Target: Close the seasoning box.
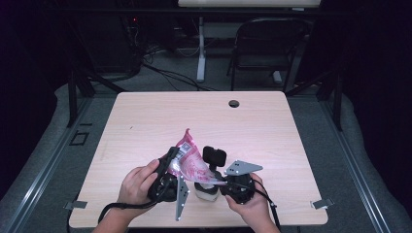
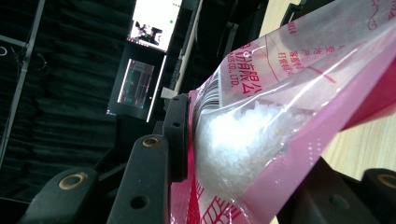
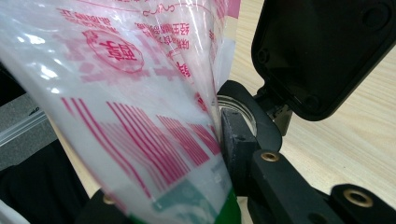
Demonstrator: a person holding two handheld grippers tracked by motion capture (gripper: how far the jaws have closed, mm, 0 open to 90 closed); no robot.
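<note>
Pale wood table (image 1: 145,121) lies bare across its far half, with both grippers working near its front edge. Left gripper (image 1: 167,170) clamps its jaws on a pink bag (image 1: 190,162) of white grains, tilted over a small jar (image 1: 206,190). Right gripper (image 1: 228,183) grips the bag's lower end beside that jar.

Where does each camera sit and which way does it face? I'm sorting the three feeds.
High view: above the table's near side, facing forward and down; both hands and forearms enter from below.
Left gripper view: rides the left gripper, looking along its jaws at the pink bag.
Right gripper view: rides the right gripper, facing bag and open-lidded jar.
All views share the bag.
</note>
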